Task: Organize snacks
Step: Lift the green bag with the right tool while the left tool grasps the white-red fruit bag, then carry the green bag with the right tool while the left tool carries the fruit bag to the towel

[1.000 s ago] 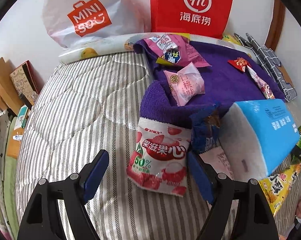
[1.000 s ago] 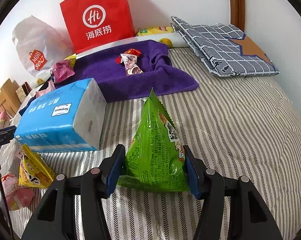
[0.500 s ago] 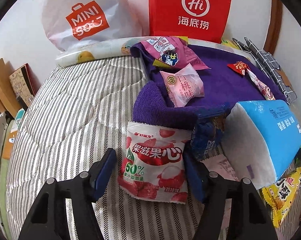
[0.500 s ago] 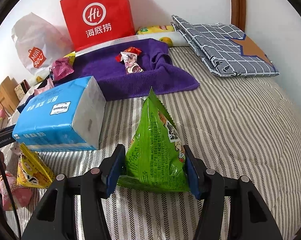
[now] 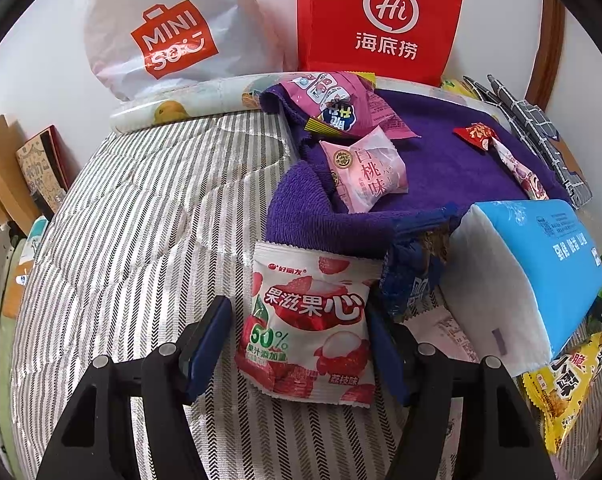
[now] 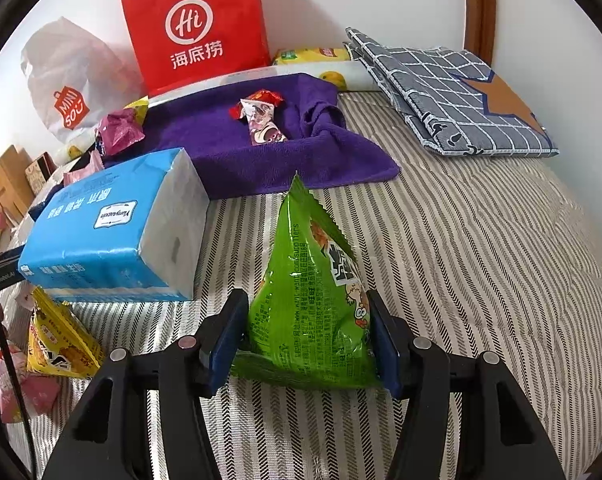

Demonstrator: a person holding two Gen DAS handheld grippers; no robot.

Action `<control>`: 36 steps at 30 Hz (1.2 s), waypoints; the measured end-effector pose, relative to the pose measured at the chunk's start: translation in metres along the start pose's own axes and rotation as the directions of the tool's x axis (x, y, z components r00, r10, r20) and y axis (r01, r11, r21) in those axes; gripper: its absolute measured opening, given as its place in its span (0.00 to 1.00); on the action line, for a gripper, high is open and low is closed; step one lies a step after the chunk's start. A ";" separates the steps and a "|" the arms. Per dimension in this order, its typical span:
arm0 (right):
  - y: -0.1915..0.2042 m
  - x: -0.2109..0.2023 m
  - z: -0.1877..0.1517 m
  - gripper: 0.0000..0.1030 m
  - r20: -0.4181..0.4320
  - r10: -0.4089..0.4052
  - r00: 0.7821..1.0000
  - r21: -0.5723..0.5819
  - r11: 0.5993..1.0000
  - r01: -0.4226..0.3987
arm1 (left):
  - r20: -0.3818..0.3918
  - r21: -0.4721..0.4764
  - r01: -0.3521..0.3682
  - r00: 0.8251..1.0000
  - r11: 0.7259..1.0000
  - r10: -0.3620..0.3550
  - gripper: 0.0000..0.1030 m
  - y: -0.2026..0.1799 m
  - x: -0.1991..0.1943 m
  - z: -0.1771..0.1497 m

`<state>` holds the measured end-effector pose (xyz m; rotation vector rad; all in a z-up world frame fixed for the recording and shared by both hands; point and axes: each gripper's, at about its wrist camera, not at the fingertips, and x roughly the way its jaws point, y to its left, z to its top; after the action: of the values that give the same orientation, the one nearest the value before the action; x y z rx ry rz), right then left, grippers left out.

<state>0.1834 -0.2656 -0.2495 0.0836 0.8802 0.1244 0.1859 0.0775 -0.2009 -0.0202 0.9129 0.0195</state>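
1. Since one second ago, the left gripper (image 5: 297,336) has narrowed around the white-and-red lychee jelly pouch (image 5: 307,326); its jaws are closing. The right pad meets the pouch edge, while a sliver of striped bedcover (image 5: 141,220) shows before the left pad, so the grip is not yet made.
2. Right gripper (image 6: 307,338): unchanged, clenched on the green triangular snack bag (image 6: 313,300), both pads pressing its sides, tip standing upright.
3. Containers: a red paper carrier bag (image 5: 377,20) at 12 o'clock and a white plastic shopping bag (image 5: 169,32) at 11 o'clock stand against the wall; contents cannot be told.
4. Purple towel (image 5: 441,168), at 1 o'clock from the left gripper, carries a magenta snack packet (image 5: 341,104), a pale pink peach-flavour packet (image 5: 367,174) and a red-tipped wrapped candy (image 5: 501,148).
5. Blue tissue pack (image 5: 533,264) lies at 3 o'clock of the pouch, over a yellow snack bag (image 5: 569,384); a dark blue wrapper (image 5: 409,276) sits between pouch and pack.
6. Lychee pouch: flat on the bedcover, printed face up, sealed, top seam touching the towel's rolled edge.
7. Green bag: glossy, sealed, serrated seam, cartoon print on its right face.
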 end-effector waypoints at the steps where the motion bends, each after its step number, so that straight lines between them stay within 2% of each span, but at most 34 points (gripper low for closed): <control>1: 0.000 -0.001 0.000 0.56 0.004 0.004 1.000 -0.003 1.000 -0.004 | 0.000 0.000 -0.003 1.000 1.000 0.003 0.59 0.000 -0.001 -0.001; 3: -0.001 -0.003 0.000 0.54 0.014 0.019 1.000 0.000 1.000 -0.019 | -0.002 0.005 -0.003 1.000 1.000 0.003 0.52 -0.001 -0.004 -0.003; 7: -0.004 -0.013 -0.002 0.51 0.061 0.040 0.997 0.009 0.999 -0.040 | -0.017 -0.011 0.009 1.000 1.000 -0.009 0.50 0.002 -0.011 -0.009; 11: -0.003 -0.020 -0.006 0.51 0.063 0.038 0.997 0.016 0.999 -0.039 | -0.017 -0.046 0.040 0.999 0.998 -0.041 0.49 0.009 -0.027 -0.019; 16: -0.006 -0.044 -0.013 0.51 0.084 0.104 0.991 0.069 0.992 -0.110 | 0.006 -0.072 0.047 0.999 0.996 -0.047 0.49 0.013 -0.054 -0.029; 21: -0.005 -0.068 -0.013 0.51 0.106 0.092 0.990 0.065 0.993 -0.099 | 0.045 -0.063 0.066 0.997 0.996 -0.063 0.49 0.004 -0.082 -0.032; 24: -0.005 -0.085 -0.013 0.51 0.127 0.101 0.987 0.058 0.992 -0.109 | 0.066 -0.070 0.103 0.993 0.992 -0.099 0.49 -0.002 -0.098 -0.032; 29: 0.001 -0.117 -0.012 0.51 0.185 0.074 0.980 0.016 0.997 -0.078 | 0.110 -0.085 0.133 0.986 0.987 -0.124 0.49 -0.008 -0.121 -0.032; 36: 0.011 -0.146 0.002 0.51 0.238 0.044 0.970 -0.022 0.999 -0.040 | 0.158 -0.105 0.212 0.968 0.972 -0.194 0.49 -0.007 -0.147 -0.027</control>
<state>0.0920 -0.2754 -0.1361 0.0995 0.6373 0.1584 0.0751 0.0683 -0.1009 -0.2233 0.7572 -0.1135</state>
